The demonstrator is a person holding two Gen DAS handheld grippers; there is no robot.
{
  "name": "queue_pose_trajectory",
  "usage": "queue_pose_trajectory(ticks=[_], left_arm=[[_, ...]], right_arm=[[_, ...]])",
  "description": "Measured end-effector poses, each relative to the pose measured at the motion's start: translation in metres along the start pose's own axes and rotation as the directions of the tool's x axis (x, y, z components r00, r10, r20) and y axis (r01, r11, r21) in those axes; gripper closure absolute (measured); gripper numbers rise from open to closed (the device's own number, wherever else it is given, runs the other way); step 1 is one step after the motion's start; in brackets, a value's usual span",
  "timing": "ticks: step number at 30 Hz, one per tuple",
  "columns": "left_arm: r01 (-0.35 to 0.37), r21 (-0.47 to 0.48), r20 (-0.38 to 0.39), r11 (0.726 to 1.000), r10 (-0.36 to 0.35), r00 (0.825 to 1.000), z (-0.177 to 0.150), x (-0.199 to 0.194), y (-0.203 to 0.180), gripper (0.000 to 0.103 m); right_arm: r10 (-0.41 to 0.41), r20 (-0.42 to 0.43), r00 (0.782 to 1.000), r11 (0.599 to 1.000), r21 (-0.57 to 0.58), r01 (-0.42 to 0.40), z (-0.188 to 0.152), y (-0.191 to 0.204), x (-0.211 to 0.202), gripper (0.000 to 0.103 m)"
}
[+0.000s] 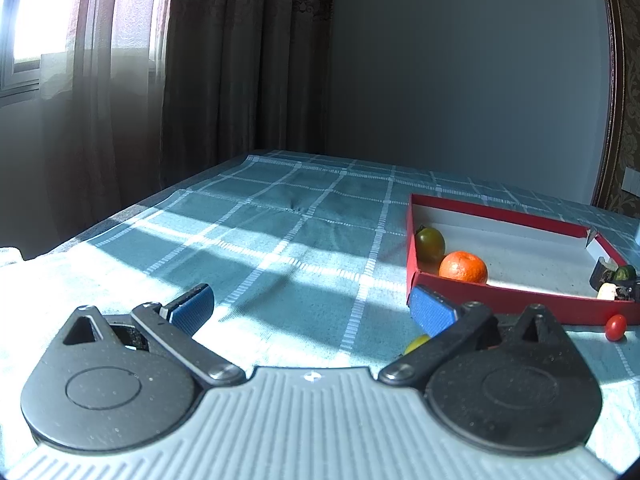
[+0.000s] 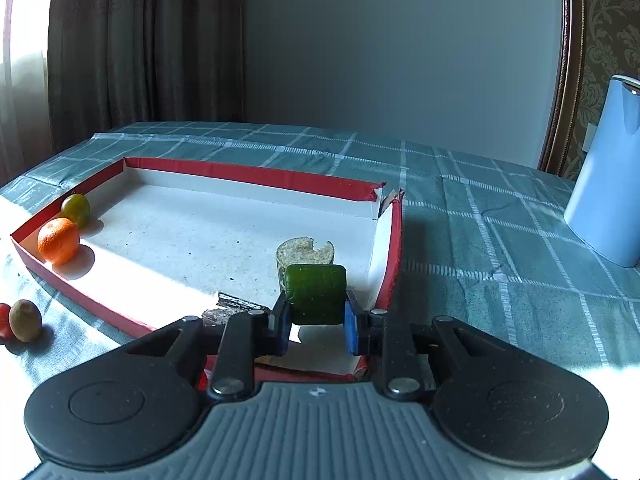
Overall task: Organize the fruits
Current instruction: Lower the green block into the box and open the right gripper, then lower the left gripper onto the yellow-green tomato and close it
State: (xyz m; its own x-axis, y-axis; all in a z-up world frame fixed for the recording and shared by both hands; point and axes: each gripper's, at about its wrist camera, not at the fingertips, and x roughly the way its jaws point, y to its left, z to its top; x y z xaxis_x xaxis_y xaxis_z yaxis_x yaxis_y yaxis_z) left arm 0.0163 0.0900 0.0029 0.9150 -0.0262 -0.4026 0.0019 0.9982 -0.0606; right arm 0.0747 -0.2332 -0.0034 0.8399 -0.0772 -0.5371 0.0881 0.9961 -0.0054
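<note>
My right gripper (image 2: 316,320) is shut on a green, block-like piece of fruit (image 2: 316,292), held low over the right end of the red tray (image 2: 248,172). A beige rough piece (image 2: 304,254) sits just behind it; whether the two are joined is unclear. An orange (image 2: 58,240) and a green tomato (image 2: 76,208) lie in the tray's left corner. In the left wrist view my left gripper (image 1: 310,300) stands open above the cloth, left of the tray (image 1: 500,212), with nothing between its fingers. That view also shows the orange (image 1: 463,266), the green tomato (image 1: 430,242) and the right gripper (image 1: 612,280).
A red cherry tomato (image 1: 615,327) and a yellow-green fruit (image 1: 416,344) lie on the checked cloth in front of the tray; the latter shows as an olive fruit (image 2: 25,320) in the right wrist view. A pale blue jug (image 2: 604,192) stands at the right. Curtains hang behind the table.
</note>
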Motion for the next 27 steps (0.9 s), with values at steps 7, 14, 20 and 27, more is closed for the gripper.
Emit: queue_pose_trajectory(ticks=[7, 14, 20, 27], left_arm=[[-0.003, -0.007, -0.002, 1.000, 0.003, 1.000, 0.000, 0.000, 0.002, 0.000], [0.002, -0.015, -0.005, 1.000, -0.002, 1.000, 0.000, 0.000, 0.002, 0.000], [0.003, -0.021, 0.000, 1.000, -0.003, 1.000, 0.000, 0.000, 0.004, 0.000], [0.051, 0.046, -0.014, 0.998, -0.050, 0.999, 0.000, 0.001, -0.007, 0.000]], right_arm=[[0.005, 0.001, 1.000, 1.000, 0.009, -0.005, -0.001, 0.000, -0.002, 0.078], [0.019, 0.034, 0.999, 0.999, 0.038, -0.020, -0.007, -0.004, -0.030, 0.072], [0.040, 0.150, 0.988, 0.997, 0.059, -0.049, -0.018, -0.006, -0.076, 0.062], [0.089, 0.188, 0.978, 0.987, 0.117, -0.112, -0.038, -0.013, -0.099, 0.043]])
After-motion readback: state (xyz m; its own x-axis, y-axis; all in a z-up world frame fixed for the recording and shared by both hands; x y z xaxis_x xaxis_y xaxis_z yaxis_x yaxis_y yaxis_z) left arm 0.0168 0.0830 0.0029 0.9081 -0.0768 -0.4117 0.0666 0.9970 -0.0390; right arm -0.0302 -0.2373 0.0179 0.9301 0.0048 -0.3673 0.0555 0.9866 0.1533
